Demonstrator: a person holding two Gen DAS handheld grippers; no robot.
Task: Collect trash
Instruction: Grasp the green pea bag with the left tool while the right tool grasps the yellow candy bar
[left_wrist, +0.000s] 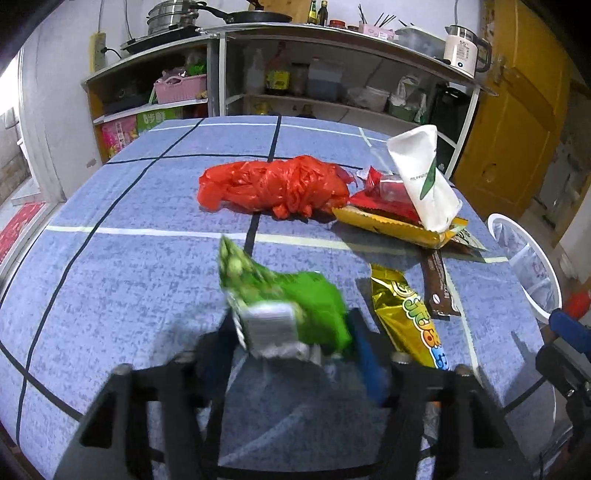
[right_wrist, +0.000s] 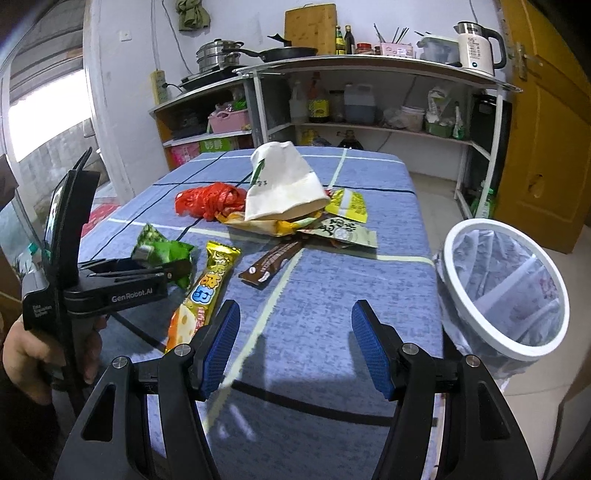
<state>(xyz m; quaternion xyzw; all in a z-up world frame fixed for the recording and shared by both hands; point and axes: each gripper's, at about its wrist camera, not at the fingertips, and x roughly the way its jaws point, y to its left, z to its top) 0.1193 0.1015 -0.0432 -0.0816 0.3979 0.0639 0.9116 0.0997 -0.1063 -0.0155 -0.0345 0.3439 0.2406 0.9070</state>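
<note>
A green snack bag (left_wrist: 295, 295) sits crumpled between the fingers of my left gripper (left_wrist: 291, 332), which is shut on it just above the blue checked tablecloth (left_wrist: 147, 277). The right wrist view shows the same bag (right_wrist: 166, 251) at the left gripper's (right_wrist: 162, 264) tips. My right gripper (right_wrist: 295, 321) is open over the table's near edge, with nothing between its blue pads. Further back lie a gold snack bag (right_wrist: 210, 280), a brown bar wrapper (right_wrist: 273, 262), a red plastic bag (right_wrist: 210, 199) and a tipped white paper cup (right_wrist: 284, 184) on flat wrappers.
A white-rimmed bin (right_wrist: 448, 266) with a clear liner stands on the floor off the table's right edge. Metal shelves (right_wrist: 369, 66) with pots, bottles and a kettle (right_wrist: 476, 48) line the far wall. A yellow door (right_wrist: 546, 129) is at the right. A hand (right_wrist: 22, 350) holds the left gripper.
</note>
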